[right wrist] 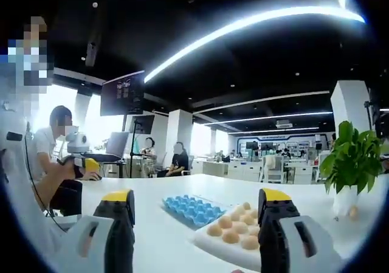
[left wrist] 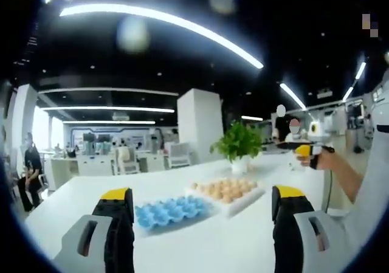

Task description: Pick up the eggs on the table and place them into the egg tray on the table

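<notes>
Office space with a dark ceiling and long curved light strips lies behind a white worktop [left wrist: 200, 242] in the left gripper view, where the left gripper [left wrist: 203, 221] rises from the bottom with its yellow-tipped black fingers [left wrist: 115, 215] set wide apart and nothing between them. Between those fingers, farther off on the worktop, sits the blue egg tray [left wrist: 170, 211], its cups bare, and just beside it, on its right in this view, a white tray [left wrist: 243, 203] piled with tan eggs [left wrist: 225, 189]. Beyond these stands a potted plant [left wrist: 238, 146] in a white pot, and at the right edge a person's hand holds the right gripper [left wrist: 311, 151] up over the worktop (too small there to tell how its fingers stand). People sit at the far left. From the right gripper view the same worktop is seen from the other side: the right gripper [right wrist: 200, 224] has its fingers [right wrist: 276, 221] wide apart and grasping nothing, the blue egg tray lies ahead between them, the eggs in the white tray lie just before the right finger, and the potted plant stands at the far right. This view adds a dark hanging monitor [right wrist: 123, 93], seated people beneath it, and the left gripper at the left edge in a hand.
</notes>
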A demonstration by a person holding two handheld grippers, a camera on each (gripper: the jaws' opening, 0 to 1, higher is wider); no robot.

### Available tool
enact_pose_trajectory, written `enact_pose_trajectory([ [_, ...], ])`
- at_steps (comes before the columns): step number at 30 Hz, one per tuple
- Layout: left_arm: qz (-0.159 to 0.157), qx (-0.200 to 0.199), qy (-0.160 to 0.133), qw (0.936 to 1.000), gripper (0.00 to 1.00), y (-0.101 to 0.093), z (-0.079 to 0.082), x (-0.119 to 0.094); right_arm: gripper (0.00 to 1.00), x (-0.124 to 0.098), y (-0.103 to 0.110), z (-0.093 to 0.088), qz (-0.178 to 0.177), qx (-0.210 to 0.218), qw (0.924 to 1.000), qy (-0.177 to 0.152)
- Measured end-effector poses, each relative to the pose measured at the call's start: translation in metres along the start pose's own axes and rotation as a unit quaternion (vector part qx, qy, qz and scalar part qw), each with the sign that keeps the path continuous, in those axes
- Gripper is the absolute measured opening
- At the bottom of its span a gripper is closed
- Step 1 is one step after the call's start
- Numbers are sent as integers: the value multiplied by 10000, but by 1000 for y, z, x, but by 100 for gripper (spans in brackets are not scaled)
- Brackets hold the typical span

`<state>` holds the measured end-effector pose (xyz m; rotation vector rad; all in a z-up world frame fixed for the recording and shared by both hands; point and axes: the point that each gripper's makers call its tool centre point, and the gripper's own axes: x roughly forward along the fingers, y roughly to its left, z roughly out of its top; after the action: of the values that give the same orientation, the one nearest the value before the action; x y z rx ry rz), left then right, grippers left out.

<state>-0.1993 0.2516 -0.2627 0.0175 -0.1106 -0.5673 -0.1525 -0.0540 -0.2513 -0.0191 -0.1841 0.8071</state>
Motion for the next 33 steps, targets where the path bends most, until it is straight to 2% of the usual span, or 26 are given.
enact_pose_trajectory([
  [13,79,38,107,9999,96,3,-6,1,87,2,0,-3,29,-38,10000,63],
  [33,18,86,142,9999,94,1,-9,2,87,4,5,-5,96,-47,9999,104],
])
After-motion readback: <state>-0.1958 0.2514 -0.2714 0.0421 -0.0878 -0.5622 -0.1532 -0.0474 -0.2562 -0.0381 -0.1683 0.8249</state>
